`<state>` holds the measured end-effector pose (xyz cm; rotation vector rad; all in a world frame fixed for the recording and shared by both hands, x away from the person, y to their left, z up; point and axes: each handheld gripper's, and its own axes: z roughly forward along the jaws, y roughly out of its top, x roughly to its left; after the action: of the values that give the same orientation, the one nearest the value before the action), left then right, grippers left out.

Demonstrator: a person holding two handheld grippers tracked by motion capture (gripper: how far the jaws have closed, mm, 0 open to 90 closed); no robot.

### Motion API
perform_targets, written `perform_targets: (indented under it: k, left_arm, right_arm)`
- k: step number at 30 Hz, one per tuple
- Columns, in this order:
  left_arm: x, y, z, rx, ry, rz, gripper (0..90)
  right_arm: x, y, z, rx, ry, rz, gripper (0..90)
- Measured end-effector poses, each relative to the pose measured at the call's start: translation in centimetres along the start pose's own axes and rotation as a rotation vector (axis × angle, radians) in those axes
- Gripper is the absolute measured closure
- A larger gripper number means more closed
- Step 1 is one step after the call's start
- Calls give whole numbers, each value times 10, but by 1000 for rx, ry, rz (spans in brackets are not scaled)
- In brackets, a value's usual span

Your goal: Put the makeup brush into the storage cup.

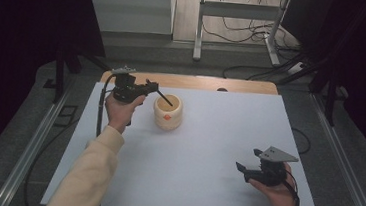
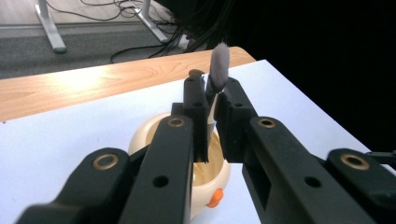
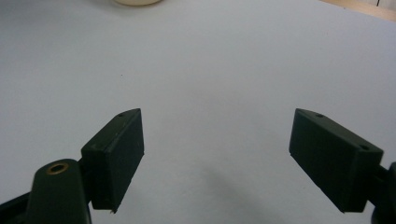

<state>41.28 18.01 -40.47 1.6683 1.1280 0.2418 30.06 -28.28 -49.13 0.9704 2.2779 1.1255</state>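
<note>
A cream cup [image 1: 167, 112] with an orange knob on its side stands on the white table top [image 1: 218, 136], left of the middle. My left gripper [image 1: 152, 86] hovers just left of the cup and is shut on a thin brush [image 1: 166, 100] whose dark handle slants down over the cup's mouth. In the left gripper view the jaws [image 2: 210, 93] pinch the brush, its grey fluffy tip [image 2: 218, 58] sticks up past them, and the cup [image 2: 210, 179] lies right below. My right gripper [image 1: 248, 159] rests low at the table's near right, open with nothing between its jaws [image 3: 215, 135].
A wooden strip [image 1: 198, 81] runs along the table's far edge. Beyond it, metal frame legs [image 1: 199, 29] and loose cables [image 1: 247, 28] lie on the floor. Dark curtains hang at both sides. The cup's rim [image 3: 137, 2] peeks in at the top of the right gripper view.
</note>
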Motion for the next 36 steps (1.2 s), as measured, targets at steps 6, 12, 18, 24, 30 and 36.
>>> perform_targets:
  k: [6, 12, 18, 24, 30, 36]
  left_arm:
    - [3, -3, 7, 27, 20, 12, 834]
    - [5, -7, 13, 39, 10, 2, 833]
    - [6, -12, 19, 49, 12, -4, 833]
    - [6, -16, 27, 70, 12, -1, 833]
    - [10, -20, 32, 82, 19, -8, 832]
    - [10, -21, 34, 61, 20, 7, 792]
  right_arm:
    - [0, 0, 0, 2, 0, -1, 184]
    - [0, 0, 1, 3, -1, -5, 184]
    - [0, -1, 0, 4, -1, -2, 184]
    - [-1, -1, 1, 10, -2, -2, 184]
    - [-1, -2, 2, 11, -2, -5, 184]
    - [0, -2, 3, 13, -2, -7, 183]
